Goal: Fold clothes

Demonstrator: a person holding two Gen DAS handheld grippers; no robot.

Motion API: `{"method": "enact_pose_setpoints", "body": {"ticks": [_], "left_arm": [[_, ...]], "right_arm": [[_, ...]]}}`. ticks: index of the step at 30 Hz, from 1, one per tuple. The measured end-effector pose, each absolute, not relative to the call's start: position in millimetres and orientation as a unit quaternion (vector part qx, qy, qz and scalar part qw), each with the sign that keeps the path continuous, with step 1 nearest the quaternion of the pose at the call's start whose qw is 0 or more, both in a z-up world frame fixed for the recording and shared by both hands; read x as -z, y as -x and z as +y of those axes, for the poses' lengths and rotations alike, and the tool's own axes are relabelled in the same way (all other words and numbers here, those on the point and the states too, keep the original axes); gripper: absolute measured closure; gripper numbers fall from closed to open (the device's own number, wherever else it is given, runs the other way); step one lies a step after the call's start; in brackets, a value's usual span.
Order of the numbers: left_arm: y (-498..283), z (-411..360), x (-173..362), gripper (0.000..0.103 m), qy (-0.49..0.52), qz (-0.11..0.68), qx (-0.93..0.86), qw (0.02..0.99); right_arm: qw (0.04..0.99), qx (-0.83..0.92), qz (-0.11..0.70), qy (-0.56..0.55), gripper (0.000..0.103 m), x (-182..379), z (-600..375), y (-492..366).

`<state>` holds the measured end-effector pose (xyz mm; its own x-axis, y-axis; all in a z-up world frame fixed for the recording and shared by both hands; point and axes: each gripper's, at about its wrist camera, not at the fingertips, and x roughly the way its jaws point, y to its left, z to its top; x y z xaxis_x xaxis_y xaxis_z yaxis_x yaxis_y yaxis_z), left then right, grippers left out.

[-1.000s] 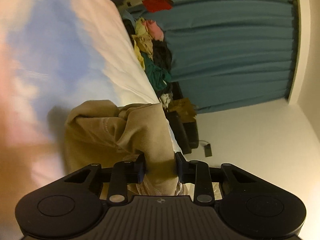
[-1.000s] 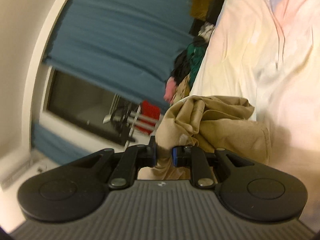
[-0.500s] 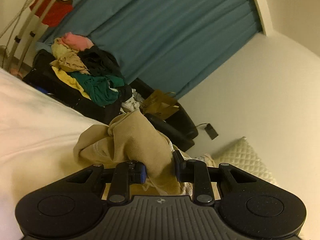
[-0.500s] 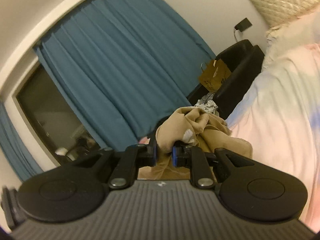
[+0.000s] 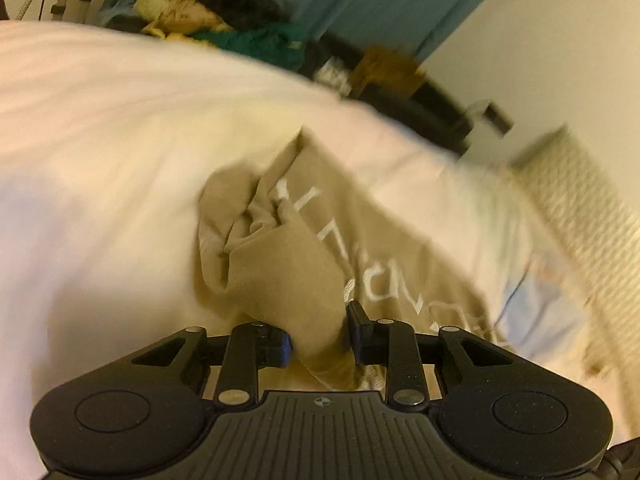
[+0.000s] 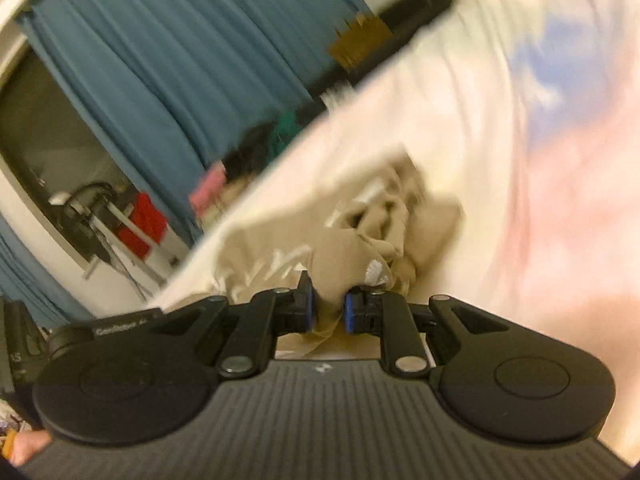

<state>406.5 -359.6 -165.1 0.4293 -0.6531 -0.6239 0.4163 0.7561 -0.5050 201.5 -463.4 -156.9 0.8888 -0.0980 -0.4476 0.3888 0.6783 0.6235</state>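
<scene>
Currently we have both the left gripper point(image 5: 318, 338) and right gripper point(image 6: 329, 312) clenched on the tan lettered cotton garment point(image 5: 280, 276), over the pale pastel bedsheet point(image 5: 100, 160); frames blurred.

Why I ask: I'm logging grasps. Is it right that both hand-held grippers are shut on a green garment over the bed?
Not green. Both wrist views show the left hand-held gripper and right hand-held gripper shut on a tan garment over the bed.
</scene>
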Motion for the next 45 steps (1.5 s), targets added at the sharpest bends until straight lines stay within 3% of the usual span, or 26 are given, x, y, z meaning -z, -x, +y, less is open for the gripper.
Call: {"method": "enact_pose_setpoints", "body": {"ticks": [2, 3, 5, 7, 15, 17, 18, 19, 21, 32, 37, 45], "left_arm": [[-405.5, -357.6, 180.0, 0.052, 0.115, 0.442, 0.319, 0.830], [-401.2, -354.5, 181.6, 0.049, 0.105, 0.441, 0.315, 0.834], [-382.1, -345.3, 166.1, 0.023, 0.089, 0.423, 0.308, 0.848], [-359.9, -337.2, 145.3, 0.014, 0.073, 0.403, 0.307, 0.859], [-260.7, -315.9, 39.5, 0.005, 0.006, 0.321, 0.341, 0.884], [-236.8, -312.1, 15.0, 0.002, -0.013, 0.292, 0.346, 0.892], [-223.5, -306.3, 2.7, 0.002, -0.018, 0.277, 0.352, 0.894], [-209.6, -298.6, -9.6, 0.001, -0.020, 0.263, 0.360, 0.895], [-183.4, -283.0, -32.9, 0.001, -0.023, 0.235, 0.374, 0.897], [-76.4, -216.0, -83.4, 0.000, -0.037, 0.153, 0.323, 0.933], [-56.2, -188.7, -75.4, 0.000, -0.024, 0.143, 0.296, 0.944], [-61.5, -180.2, -40.6, 0.001, -0.028, 0.150, 0.268, 0.951]], "right_arm": [[0.886, 0.147, 0.219, -0.381, 0.081, 156.0, -458.2, -197.0], [0.881, 0.153, 0.229, -0.384, 0.079, 153.6, -457.3, -194.5], [0.871, 0.164, 0.248, -0.391, 0.078, 148.7, -455.5, -189.5], [0.871, 0.176, 0.262, -0.377, 0.078, 132.7, -447.9, -180.6], [0.923, 0.173, 0.221, -0.265, 0.078, 31.0, -398.1, -122.5], [0.934, 0.166, 0.198, -0.246, 0.056, 4.4, -389.4, -99.0], [0.939, 0.164, 0.186, -0.238, 0.033, -7.0, -384.9, -88.5], [0.944, 0.164, 0.170, -0.229, 0.018, -19.0, -378.8, -76.0], [0.953, 0.161, 0.145, -0.212, 0.013, -40.3, -368.9, -53.8], [0.973, 0.136, 0.097, -0.160, 0.014, -54.0, -324.8, 1.7], [0.979, 0.128, 0.079, -0.137, 0.014, -55.6, -305.5, 22.7], [0.978, 0.154, 0.084, -0.116, 0.014, -10.7, -286.8, 6.2]]}}
